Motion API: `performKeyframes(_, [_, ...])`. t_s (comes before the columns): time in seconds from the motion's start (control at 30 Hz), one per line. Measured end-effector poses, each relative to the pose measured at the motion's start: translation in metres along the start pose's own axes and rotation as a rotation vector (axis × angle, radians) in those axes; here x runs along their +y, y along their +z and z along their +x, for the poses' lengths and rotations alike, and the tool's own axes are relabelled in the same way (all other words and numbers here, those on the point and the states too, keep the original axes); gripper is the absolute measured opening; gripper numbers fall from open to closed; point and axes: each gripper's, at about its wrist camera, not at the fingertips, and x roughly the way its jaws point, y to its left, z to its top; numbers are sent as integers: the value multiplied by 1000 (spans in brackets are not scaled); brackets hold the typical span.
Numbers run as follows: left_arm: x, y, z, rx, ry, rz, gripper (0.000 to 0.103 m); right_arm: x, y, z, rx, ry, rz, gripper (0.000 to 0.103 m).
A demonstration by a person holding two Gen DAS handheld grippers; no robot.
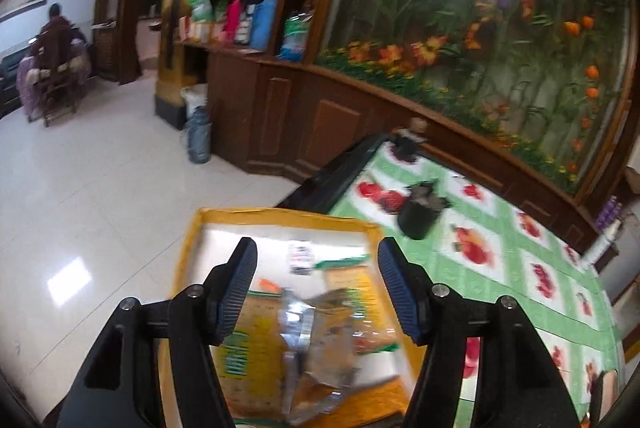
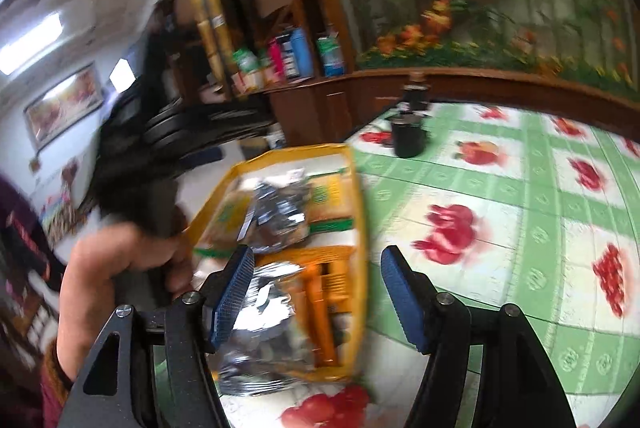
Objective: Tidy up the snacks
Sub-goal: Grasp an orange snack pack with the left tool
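Note:
A yellow tray (image 1: pixel 280 215) sits at the table's left edge and holds snack packets. My left gripper (image 1: pixel 318 250) hangs open over it. A crumpled silver and orange packet (image 1: pixel 316 340) lies below the jaws, clear of both pads. Flat yellow-green packets (image 1: pixel 256 344) lie under it. In the right wrist view the same tray (image 2: pixel 362 228) holds two silver packets (image 2: pixel 280 212) (image 2: pixel 264 328) and an orange pack (image 2: pixel 320 308). My right gripper (image 2: pixel 316 256) stands open above the tray's near right part with nothing gripped. A hand (image 2: pixel 120 260) holds the blurred left gripper at the left.
A green and white fruit-print tablecloth (image 2: pixel 520 188) covers the table. A black cup (image 1: pixel 418 216) (image 2: pixel 408 138) stands beyond the tray, a dark bottle (image 1: pixel 408 144) at the far edge. Behind are a wooden cabinet (image 1: pixel 320 116), shelved bags (image 1: pixel 256 20) and a seated person (image 1: pixel 56 40).

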Motion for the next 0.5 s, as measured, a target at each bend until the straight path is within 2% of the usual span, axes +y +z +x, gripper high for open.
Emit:
performKeyframes(0.13, [-31, -7, -7, -5, -104, 79, 62, -45, 12, -14, -23, -100, 149, 71])
performKeyframes(0.2, [-51, -14, -11, 0, -174, 125, 62, -70, 15, -24, -27, -149, 239, 71])
performKeyframes(0.23, [-66, -21, -14, 17, -235, 156, 62, -79, 17, -31, -30, -183, 271, 71])
performKeyframes(0.37, [-119, -48, -20, 110, -430, 290, 62, -117, 11, -71, -32, -353, 334, 71])
performKeyframes(0.5, [-168, -88, -26, 271, -639, 406, 62, -156, -17, -120, -1, -521, 399, 70])
